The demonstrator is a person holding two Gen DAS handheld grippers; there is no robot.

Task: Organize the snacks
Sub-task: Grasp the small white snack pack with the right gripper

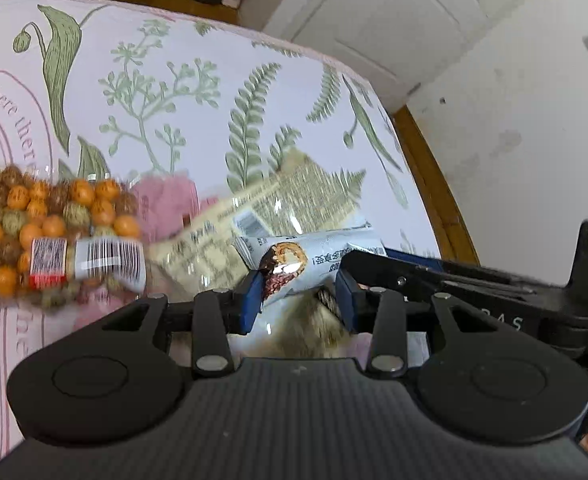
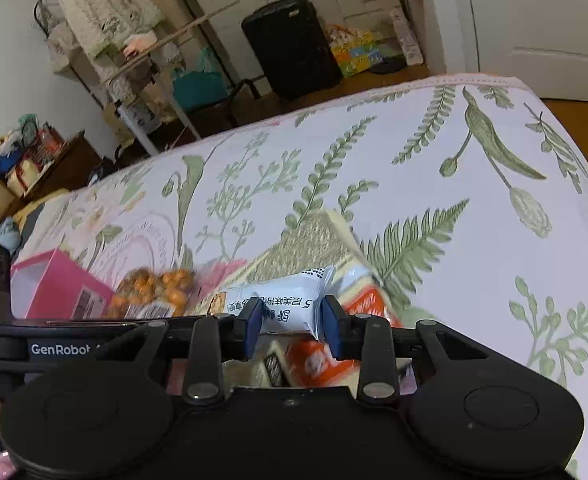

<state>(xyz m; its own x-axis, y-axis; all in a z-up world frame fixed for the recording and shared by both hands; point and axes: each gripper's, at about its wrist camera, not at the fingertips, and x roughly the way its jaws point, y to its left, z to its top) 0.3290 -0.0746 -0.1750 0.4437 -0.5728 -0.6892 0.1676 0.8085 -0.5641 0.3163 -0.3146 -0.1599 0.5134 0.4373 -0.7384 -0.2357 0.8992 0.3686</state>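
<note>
Both grippers hold one pale blue snack bar wrapper [image 1: 294, 260] above the floral bedspread. My left gripper [image 1: 298, 294] is shut on its end with the chocolate roll picture. My right gripper [image 2: 291, 318] is shut on its other end [image 2: 289, 304], the printed side up. A clear bag of orange and brown coated nuts [image 1: 33, 236] lies to the left; it also shows in the right wrist view [image 2: 153, 292]. A beige snack pack [image 1: 277, 196] lies under the bar. An orange and cream snack pack [image 2: 318, 356] lies below my right gripper.
A pink box [image 2: 57, 288] stands at the left of the bed. The bedspread [image 2: 454, 184] ends at a wooden frame [image 1: 434, 184] next to the white wall. A black suitcase [image 2: 289, 48] and a clothes rack [image 2: 105, 32] stand beyond the bed.
</note>
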